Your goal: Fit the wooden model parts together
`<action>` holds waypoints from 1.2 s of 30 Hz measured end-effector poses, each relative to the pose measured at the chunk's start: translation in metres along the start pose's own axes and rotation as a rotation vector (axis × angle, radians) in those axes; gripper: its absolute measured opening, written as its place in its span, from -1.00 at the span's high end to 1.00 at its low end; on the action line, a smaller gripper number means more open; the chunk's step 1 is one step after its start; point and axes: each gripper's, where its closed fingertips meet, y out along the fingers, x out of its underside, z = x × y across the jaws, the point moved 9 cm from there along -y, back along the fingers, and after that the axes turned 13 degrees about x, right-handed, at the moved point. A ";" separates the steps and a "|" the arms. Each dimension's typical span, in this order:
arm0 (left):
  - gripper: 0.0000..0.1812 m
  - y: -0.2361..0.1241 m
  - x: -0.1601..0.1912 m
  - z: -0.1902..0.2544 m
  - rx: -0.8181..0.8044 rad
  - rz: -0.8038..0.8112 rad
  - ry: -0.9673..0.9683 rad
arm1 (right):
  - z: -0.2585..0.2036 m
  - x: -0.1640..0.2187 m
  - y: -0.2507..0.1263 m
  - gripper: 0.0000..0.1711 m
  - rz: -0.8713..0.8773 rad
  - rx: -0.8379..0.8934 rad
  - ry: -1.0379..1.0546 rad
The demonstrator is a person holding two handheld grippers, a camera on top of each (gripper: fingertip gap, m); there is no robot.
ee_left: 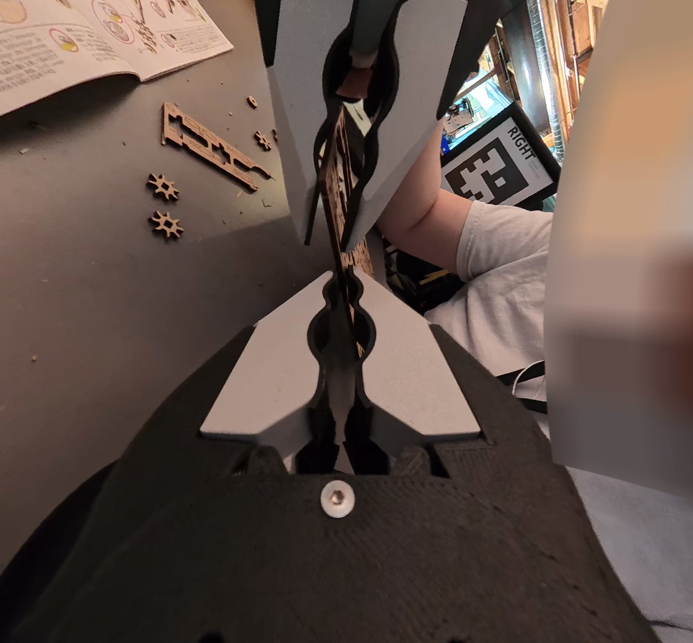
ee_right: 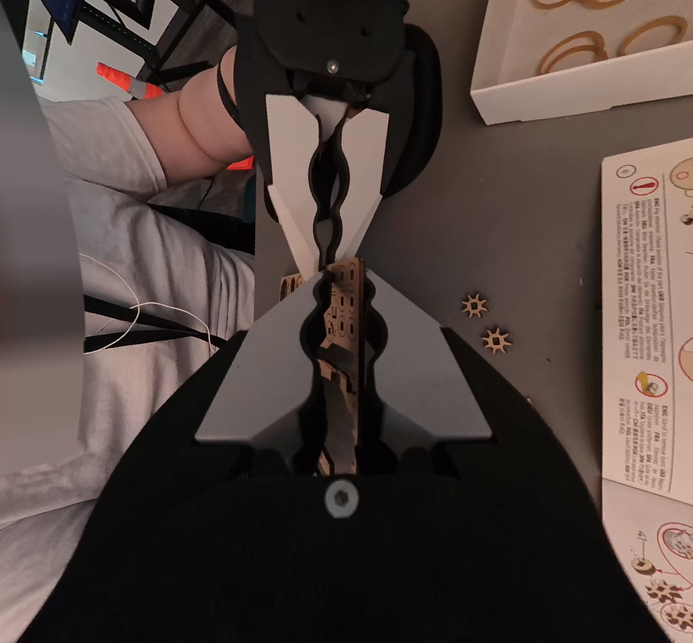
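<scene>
A thin wooden panel (ee_right: 347, 310) with oval cut-outs is held above the grey table between both grippers, which meet tip to tip. My right gripper (ee_right: 343, 274) is shut on it, and the panel runs back between its fingers. My left gripper (ee_left: 342, 278) is shut on the panel's edge (ee_left: 335, 212), seen edge-on. The right gripper (ee_left: 325, 246) comes down from the top in the left wrist view. The left gripper (ee_right: 325, 260) comes from the top in the right wrist view. A second wooden edge (ee_right: 290, 285) shows behind the tips; I cannot tell if it is a separate part.
On the table lie a long wooden strip (ee_left: 213, 145), two gear wheels (ee_left: 162, 187) (ee_left: 166, 224) (also in the right wrist view (ee_right: 474, 305)), a small gear (ee_left: 262, 140), an open instruction booklet (ee_left: 93, 17) (ee_right: 645, 325) and a white box of rubber bands (ee_right: 562, 92). A person's arm (ee_left: 420, 212) is close. Both grippers' tips are close together, under 4 cm apart.
</scene>
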 end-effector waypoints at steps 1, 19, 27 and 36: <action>1.00 0.001 0.001 -0.001 -0.007 -0.006 -0.003 | 0.001 0.001 0.001 0.86 -0.009 0.000 0.004; 1.00 0.003 0.003 0.000 0.005 -0.034 0.002 | -0.002 0.002 0.002 0.85 -0.025 -0.012 -0.023; 0.99 0.004 0.003 0.000 -0.008 -0.042 0.009 | 0.000 0.002 0.002 0.87 -0.016 -0.034 -0.009; 1.00 0.001 0.005 -0.003 -0.027 -0.021 -0.032 | 0.002 0.001 0.006 0.84 -0.026 0.021 -0.060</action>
